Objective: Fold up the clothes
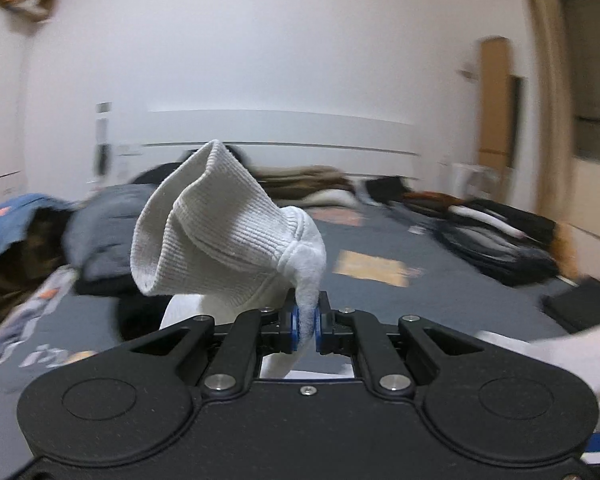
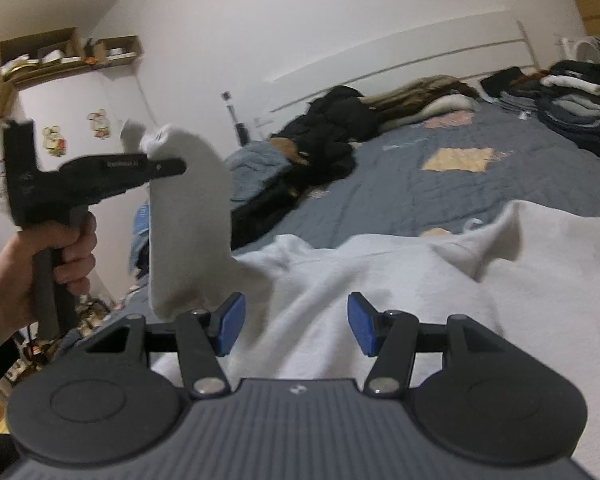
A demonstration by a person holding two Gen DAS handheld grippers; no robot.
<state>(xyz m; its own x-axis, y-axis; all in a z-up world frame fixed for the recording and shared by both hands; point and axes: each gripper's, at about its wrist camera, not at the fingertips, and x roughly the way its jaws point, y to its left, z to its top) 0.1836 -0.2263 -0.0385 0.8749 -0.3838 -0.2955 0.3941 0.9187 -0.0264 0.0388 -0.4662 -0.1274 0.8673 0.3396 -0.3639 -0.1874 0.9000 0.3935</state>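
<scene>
We see the bed (image 2: 380,196) under a grey quilt, with dark clothes piled along its far edge and a stack of folded clothes (image 2: 572,108) at its far right corner, while a white garment (image 2: 400,280) lies spread over its near edge. Our left gripper (image 1: 306,322), clear of the bed, has its blue pads pinched tight on a white sock (image 1: 224,236) that hangs from them in the air, and our right gripper (image 2: 296,324) hovers over the white garment, fingers spread wide and holding nothing.

Ribbed white knit sock (image 1: 224,236), matt black plastic tool (image 1: 306,322)
</scene>
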